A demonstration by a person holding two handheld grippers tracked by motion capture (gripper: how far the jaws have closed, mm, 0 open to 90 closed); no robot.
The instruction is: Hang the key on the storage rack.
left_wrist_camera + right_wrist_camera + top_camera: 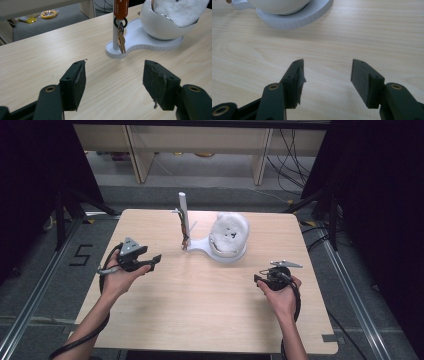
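The keys (121, 41) hang straight down from the white post (183, 215) of the stand (150, 42), just above the tabletop (200, 295); they lie ahead of the left gripper (113, 80), jaws apart and empty; the right gripper (327, 80), also apart, is farther away.

Left gripper (150, 261) jaws apart; right gripper (260, 279) likewise, empty.

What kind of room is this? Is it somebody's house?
Probably not a house; it looks like a lab or workshop for recording. A bare wooden table stands between dark curtains, loose cables trail over the floor, and a number is taped down beside the table.
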